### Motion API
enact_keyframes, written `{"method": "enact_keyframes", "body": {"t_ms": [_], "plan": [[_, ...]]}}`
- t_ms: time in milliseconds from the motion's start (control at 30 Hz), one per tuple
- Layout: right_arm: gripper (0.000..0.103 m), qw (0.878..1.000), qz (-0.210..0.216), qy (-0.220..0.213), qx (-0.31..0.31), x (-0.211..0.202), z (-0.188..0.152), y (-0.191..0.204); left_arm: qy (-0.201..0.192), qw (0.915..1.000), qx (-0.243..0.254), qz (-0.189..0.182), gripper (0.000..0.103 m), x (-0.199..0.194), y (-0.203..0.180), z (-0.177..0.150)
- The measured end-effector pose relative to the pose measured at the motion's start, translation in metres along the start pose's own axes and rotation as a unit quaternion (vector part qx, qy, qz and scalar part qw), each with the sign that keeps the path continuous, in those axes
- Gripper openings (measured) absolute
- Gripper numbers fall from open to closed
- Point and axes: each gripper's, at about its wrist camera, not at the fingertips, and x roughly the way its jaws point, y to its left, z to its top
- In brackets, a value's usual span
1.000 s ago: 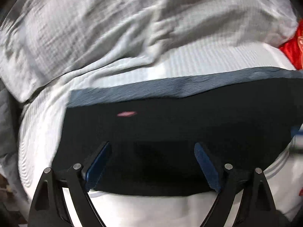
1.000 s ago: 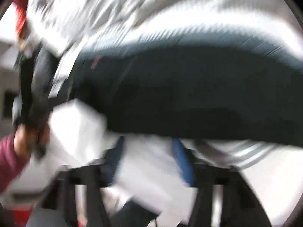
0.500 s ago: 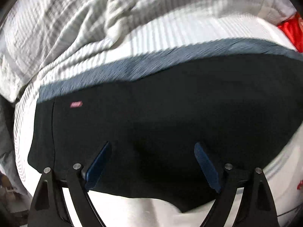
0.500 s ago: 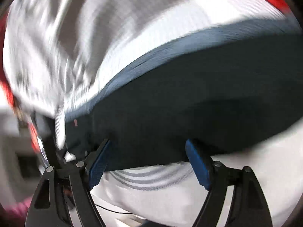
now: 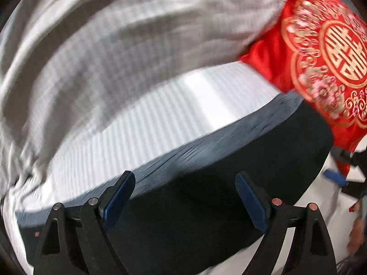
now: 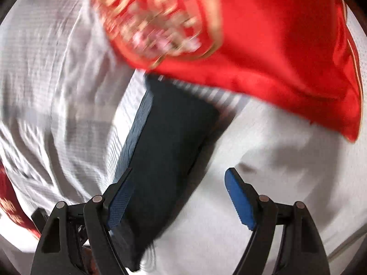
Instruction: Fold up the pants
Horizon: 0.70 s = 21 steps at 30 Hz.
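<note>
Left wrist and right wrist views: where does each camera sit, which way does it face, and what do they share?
Left wrist view: on the left tongs, angled steeply down at the dark folded pants on the white striped bedsheet; both blue-padded fingers show, open, plus the person's other hand at right.
Right wrist view: on the right tongs, angled down along the pants; its open fingers show.
Shared: pants, bedsheet, grey rumpled quilt, red embroidered cushion.
</note>
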Motion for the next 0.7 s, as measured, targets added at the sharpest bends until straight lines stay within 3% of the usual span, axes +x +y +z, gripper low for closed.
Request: {"method": "enact_keyframes", "body": {"t_ms": [100,200,367,533,633,700], "plan": [[0.082,0.999,0.037,0.002,0.01,0.006,0.007,-0.004,0.0,0.9997,0.023,-0.001,0.09,0.02,-0.049,0.018],[0.082,0.998,0.065,0.007,-0.002,0.023,0.013,-0.005,0.003,0.9991,0.032,0.027,0.09,0.036,-0.061,0.025],[0.082,0.994,0.113,-0.014,-0.002,0.033,0.023,-0.001,0.021,0.9979,-0.005,0.06,0.09,0.051,-0.053,0.015],[0.081,0.993,0.113,0.0,-0.044,0.051,0.019,0.024,0.023,0.9927,-0.041,0.11,0.09,0.031,-0.036,-0.007],[0.074,0.993,0.113,-0.001,-0.041,0.055,0.014,0.021,0.027,0.9897,-0.056,0.129,0.09,0.023,-0.025,-0.024],[0.07,0.993,0.113,-0.006,-0.029,0.06,0.017,0.022,0.05,0.9876,-0.057,0.138,0.09,0.036,-0.021,-0.036]]}}
